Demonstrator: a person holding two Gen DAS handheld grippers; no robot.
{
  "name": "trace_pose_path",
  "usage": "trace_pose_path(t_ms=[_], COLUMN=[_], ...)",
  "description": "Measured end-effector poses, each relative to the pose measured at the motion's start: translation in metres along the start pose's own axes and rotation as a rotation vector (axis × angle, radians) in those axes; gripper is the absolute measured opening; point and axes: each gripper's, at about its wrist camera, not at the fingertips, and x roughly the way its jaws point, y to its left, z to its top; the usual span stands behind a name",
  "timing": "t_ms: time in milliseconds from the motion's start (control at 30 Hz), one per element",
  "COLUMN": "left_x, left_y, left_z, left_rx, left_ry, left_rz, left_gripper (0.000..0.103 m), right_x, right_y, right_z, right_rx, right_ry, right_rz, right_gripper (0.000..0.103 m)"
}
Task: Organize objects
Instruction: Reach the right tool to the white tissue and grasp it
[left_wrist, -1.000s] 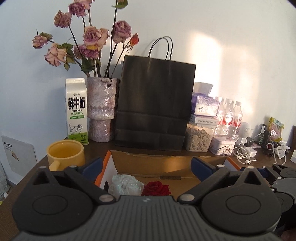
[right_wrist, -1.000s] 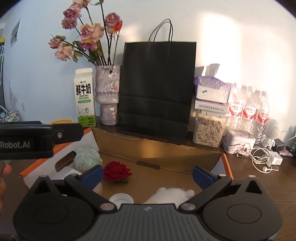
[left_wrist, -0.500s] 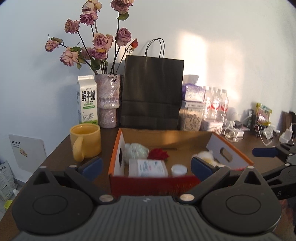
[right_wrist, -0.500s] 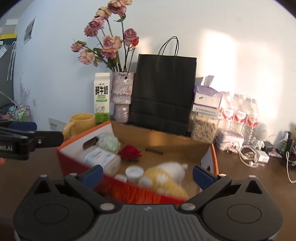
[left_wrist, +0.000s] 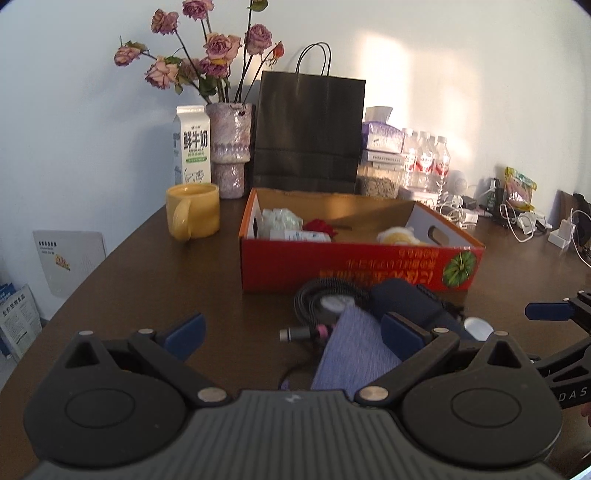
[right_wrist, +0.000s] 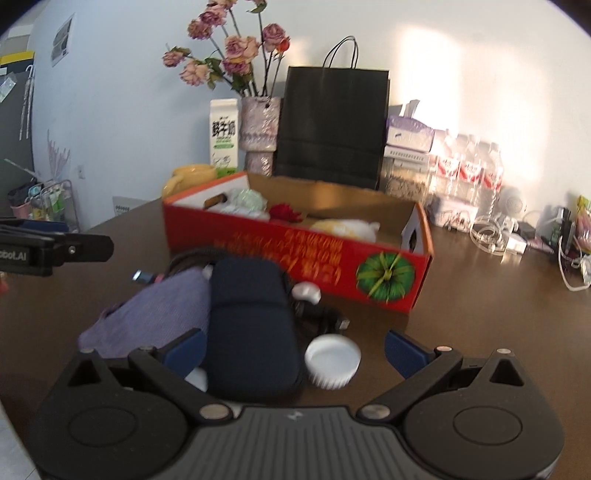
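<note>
A red cardboard box (left_wrist: 362, 264) (right_wrist: 295, 251) stands on the dark wooden table, holding a red rose (left_wrist: 321, 226), a white crumpled bag (left_wrist: 279, 218), a small pack and a yellow-white plush (right_wrist: 343, 226). In front of it lie a dark blue case (right_wrist: 251, 325) (left_wrist: 406, 301), a purple cloth (left_wrist: 354, 354) (right_wrist: 159, 314), a coiled black cable (left_wrist: 317, 299) and a white cap (right_wrist: 332, 360). My left gripper (left_wrist: 291, 332) is open above the cloth and cable. My right gripper (right_wrist: 293, 349) is open over the case and cap. Neither holds anything.
Behind the box stand a yellow mug (left_wrist: 194, 214), a milk carton (left_wrist: 192, 144), a vase of dried roses (left_wrist: 231, 147), a black paper bag (left_wrist: 308, 129), tissue packs, water bottles (left_wrist: 424, 158) and chargers with cables (left_wrist: 517, 218). The table's left edge (left_wrist: 55, 314) curves near.
Both grippers have pulled back and away from the box. The items lying in front of the box have come into view. Both stay open.
</note>
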Motion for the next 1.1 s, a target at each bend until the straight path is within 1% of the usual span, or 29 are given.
trace_pose_path(t_ms=[100, 267, 400, 533, 700, 833, 1100], left_x=[-0.011, -0.028, -0.038, -0.045, -0.047, -0.046, -0.042], left_y=[0.000, 0.001, 0.001, 0.002, 0.003, 0.004, 0.006], left_z=[-0.012, -0.025, -0.031, -0.035, -0.037, -0.040, -0.045], left_rx=[-0.002, -0.012, -0.016, -0.015, -0.023, -0.025, -0.036], left_ry=[0.022, 0.036, 0.036, 0.036, 0.039, 0.046, 0.064], left_rz=[0.003, 0.010, 0.011, 0.010, 0.004, -0.003, -0.013], left_gripper=[0.103, 0.103, 0.103, 0.103, 0.103, 0.103, 0.103], right_x=[-0.010, -0.019, -0.018, -0.018, -0.014, 0.000, 0.001], right_y=[0.006, 0.021, 0.032, 0.037, 0.043, 0.050, 0.050], right_z=[-0.012, -0.025, -0.031, -0.033, -0.029, -0.031, -0.040], right_rx=[0.000, -0.004, -0.007, 0.021, 0.033, 0.012, 0.003], right_ry=[0.017, 0.045, 0.085, 0.107, 0.132, 0.183, 0.130], right_rz=[0.022, 0.075, 0.130, 0.152, 0.148, 0.118, 0.110], right_gripper=[0.103, 0.103, 0.103, 0.103, 0.103, 0.103, 0.103])
